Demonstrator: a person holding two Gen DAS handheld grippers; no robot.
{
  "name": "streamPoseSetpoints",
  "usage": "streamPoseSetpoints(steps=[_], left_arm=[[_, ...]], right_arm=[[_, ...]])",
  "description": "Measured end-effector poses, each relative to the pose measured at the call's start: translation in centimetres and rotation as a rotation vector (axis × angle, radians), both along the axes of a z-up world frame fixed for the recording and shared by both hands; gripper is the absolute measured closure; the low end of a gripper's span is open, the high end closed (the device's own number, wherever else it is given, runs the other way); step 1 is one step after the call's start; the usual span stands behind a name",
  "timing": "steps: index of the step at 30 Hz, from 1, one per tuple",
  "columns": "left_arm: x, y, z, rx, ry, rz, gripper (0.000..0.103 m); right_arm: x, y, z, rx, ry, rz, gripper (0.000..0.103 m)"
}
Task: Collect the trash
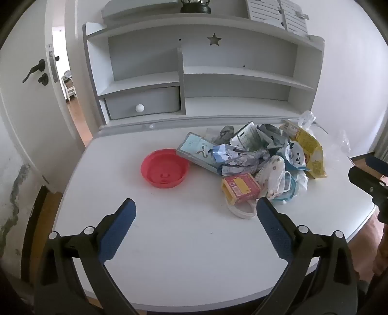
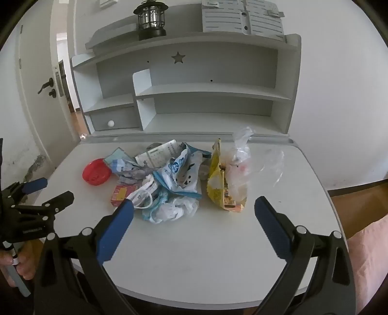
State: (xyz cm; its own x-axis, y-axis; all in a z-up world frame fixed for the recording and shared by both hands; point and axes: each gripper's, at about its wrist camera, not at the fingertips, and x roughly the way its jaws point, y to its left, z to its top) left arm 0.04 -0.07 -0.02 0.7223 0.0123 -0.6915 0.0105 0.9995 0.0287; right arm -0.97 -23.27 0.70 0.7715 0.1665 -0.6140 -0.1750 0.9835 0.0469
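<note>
Broadly, a grey-white shelf unit (image 2: 208,97) with a star cut-out fills the back, standing at the far edge of the white counter (image 1: 184,247). A half-open door (image 1: 26,80) with a dark lever handle stands to its left. On the unit's lowest left compartment sits a grey drawer (image 1: 143,103) with a round white knob, and a black lantern (image 2: 150,20) stands on the top shelf.

The trash pile (image 1: 257,160) lies on the far right part of the counter, well short of the near edge. In it, a clear plastic bag (image 2: 252,160) leans against a yellow snack bag (image 2: 217,179) on the pile's right side; a blue-and-white wrapper with panda faces (image 2: 181,172) is crumpled in the middle; a pale blue flat carton (image 1: 196,151) lies at the left, just beside a red round lid (image 1: 165,168), rim up. A small red-and-yellow box (image 1: 240,187) sits at the near side, touching a white face mask (image 1: 274,179) with its loops trailing toward the near edge.

Both pairs of tongs hang over the near part of the counter. The left tongs (image 1: 196,210) stand spread wide with nothing between the blue pads, the right pad just near the mask loop. The right tongs (image 2: 194,208) are likewise spread wide and hold nothing, framing the near side of the pile.
</note>
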Motion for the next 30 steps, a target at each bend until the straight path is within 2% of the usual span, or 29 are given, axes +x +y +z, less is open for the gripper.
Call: streamPoseSetpoints(steps=[11, 13, 30], left_arm=[[1.0, -0.3, 0.0, -0.008, -0.001, -0.006, 0.006], [-0.4, 0.3, 0.3, 0.001, -0.018, 0.003, 0.006], [-0.1, 0.3, 0.1, -0.001, -0.009, 0.002, 0.006]], right_arm=[[0.2, 0.6, -0.1, -0.001, -0.024, 0.006, 0.007], [0.3, 0.8, -0.2, 0.0, -0.027, 0.002, 0.007], [0.1, 0.1, 0.1, 0.008, -0.025, 0.005, 0.007]])
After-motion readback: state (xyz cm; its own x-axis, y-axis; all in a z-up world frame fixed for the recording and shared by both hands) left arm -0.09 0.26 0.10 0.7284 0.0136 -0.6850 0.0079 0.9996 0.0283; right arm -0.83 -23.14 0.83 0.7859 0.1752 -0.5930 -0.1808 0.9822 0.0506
